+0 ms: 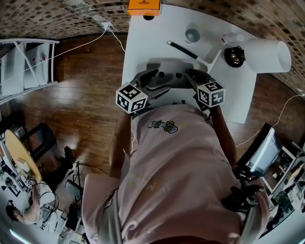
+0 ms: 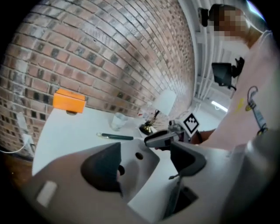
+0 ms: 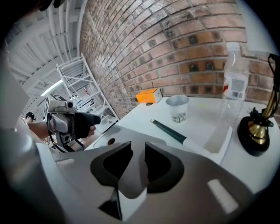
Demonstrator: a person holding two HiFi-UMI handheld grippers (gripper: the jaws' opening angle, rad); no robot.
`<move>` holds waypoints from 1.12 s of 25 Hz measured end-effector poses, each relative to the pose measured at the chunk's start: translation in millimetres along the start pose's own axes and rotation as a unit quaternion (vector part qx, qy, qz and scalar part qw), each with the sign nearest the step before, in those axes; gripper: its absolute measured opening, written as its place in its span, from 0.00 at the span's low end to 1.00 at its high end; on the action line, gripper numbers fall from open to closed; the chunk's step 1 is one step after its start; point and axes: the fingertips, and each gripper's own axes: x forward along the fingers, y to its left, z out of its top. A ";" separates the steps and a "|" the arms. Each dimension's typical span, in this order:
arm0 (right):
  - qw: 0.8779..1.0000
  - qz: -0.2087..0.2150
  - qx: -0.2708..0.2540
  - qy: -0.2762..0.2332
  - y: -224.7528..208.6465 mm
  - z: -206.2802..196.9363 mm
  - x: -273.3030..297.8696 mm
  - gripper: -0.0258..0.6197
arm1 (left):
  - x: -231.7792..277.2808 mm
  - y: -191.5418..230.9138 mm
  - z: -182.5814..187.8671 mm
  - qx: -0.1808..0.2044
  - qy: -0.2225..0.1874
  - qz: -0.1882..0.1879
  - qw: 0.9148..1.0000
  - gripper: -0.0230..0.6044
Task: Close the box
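Note:
A flat grey box (image 1: 167, 66) with round holes lies on the white table (image 1: 157, 28), just in front of the person. My left gripper (image 1: 153, 84) reaches in from the left. In the left gripper view it (image 2: 144, 164) stands open around a grey flap (image 2: 139, 161). The flap lies against the left pad, and the right pad is apart from it. My right gripper (image 1: 193, 78) comes from the right. In the right gripper view its jaws (image 3: 138, 166) are close together, pinching a thin grey flap edge (image 3: 131, 186).
An orange box (image 1: 143, 6) sits at the table's far edge. A cup (image 1: 192, 35), a dark-handled tool (image 1: 183, 50), a bottle (image 3: 236, 85), a black-and-gold object (image 1: 234, 56) and a white cylinder (image 1: 267, 55) stand at the right back. Wooden floor and a white rack (image 1: 26, 66) are to the left.

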 end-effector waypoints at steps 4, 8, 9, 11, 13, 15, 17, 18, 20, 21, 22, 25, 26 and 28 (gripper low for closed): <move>0.999 -0.013 0.005 0.031 -17.2 -11.8 -1.2 0.12 | 31.7 11.0 -26.4 -0.035 0.049 0.020 0.998 0.60; 0.999 -0.013 -0.010 0.033 -19.0 -2.5 3.5 0.10 | 26.4 26.7 -10.3 -0.054 0.026 0.032 0.998 0.49; 0.999 -0.013 -0.021 0.038 -16.0 -3.3 3.2 0.10 | 24.8 26.6 -8.6 -0.051 0.026 0.033 0.998 0.49; 0.998 -0.013 -0.033 0.050 -13.2 -8.4 5.3 0.10 | 23.8 29.0 -12.7 -0.045 0.039 0.040 0.997 0.49; 0.999 -0.013 -0.020 0.040 -15.6 -7.0 6.7 0.04 | 22.6 33.8 -17.1 -0.047 0.045 0.050 0.997 0.49; 1.000 -0.004 0.004 -0.016 -14.1 13.3 -4.3 0.04 | 9.1 37.1 -2.1 -0.053 -0.002 0.071 0.996 0.49; 0.996 -0.015 0.012 -0.087 -16.1 40.8 -26.1 0.04 | -23.6 40.7 33.1 -0.061 -0.100 0.115 0.986 0.49; 0.992 -0.033 0.011 -0.121 -21.2 54.7 -39.4 0.04 | -45.5 42.5 54.5 -0.062 -0.152 0.148 0.975 0.49; 0.977 -0.089 -0.002 -0.193 -35.5 84.0 -71.3 0.04 | -91.6 44.7 93.2 -0.054 -0.237 0.221 0.945 0.48; 0.965 -0.122 -0.015 -0.234 -41.5 99.6 -90.2 0.04 | -112.4 44.8 107.3 -0.044 -0.269 0.251 0.929 0.48; 0.948 -0.155 -0.030 -0.276 -44.9 115.1 -110.4 0.04 | -129.8 44.3 118.0 -0.033 -0.293 0.275 0.915 0.46; 0.895 -0.234 -0.095 -0.367 -39.7 150.6 -158.5 0.04 | -158.0 45.3 133.1 -0.007 -0.317 0.315 0.894 0.43; 0.883 -0.251 -0.126 -0.376 -33.7 157.2 -165.1 0.04 | -160.8 47.1 134.0 -0.005 -0.317 0.322 0.892 0.43; 0.867 -0.267 -0.184 -0.378 -17.3 165.9 -167.5 0.04 | -161.5 49.4 132.2 -0.013 -0.321 0.326 0.889 0.43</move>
